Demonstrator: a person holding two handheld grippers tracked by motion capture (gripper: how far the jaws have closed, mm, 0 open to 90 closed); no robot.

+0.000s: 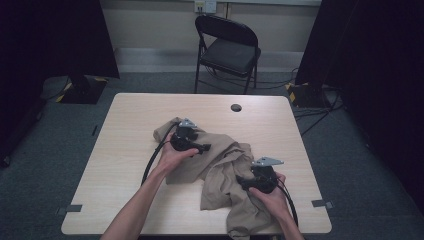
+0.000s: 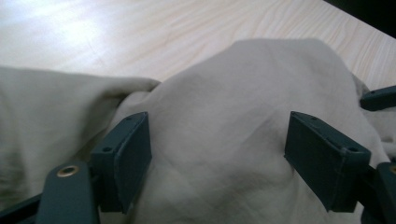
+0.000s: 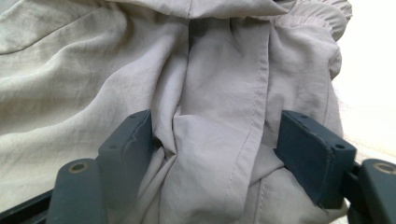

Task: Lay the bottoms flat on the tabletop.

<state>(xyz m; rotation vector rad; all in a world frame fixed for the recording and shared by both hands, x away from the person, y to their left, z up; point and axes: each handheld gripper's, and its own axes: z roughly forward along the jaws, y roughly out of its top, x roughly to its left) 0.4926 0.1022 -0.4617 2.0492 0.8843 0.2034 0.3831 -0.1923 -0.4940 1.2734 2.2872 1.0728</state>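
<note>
Clearly the beige garment (image 1: 220, 165) is thin, soft and light, heaped in loose folds on the table (image 1: 125, 115). Left tool (image 2: 217, 154) gapes over a raised hump of the garment; right tool (image 3: 215, 154) stands open astride its stitched seam (image 3: 254, 116), the firmer place to pinch.

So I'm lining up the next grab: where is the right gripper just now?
In the high view the right gripper is at the table's near right, on the crumpled beige cloth; its jaws stand open around a seamed fold.
</note>
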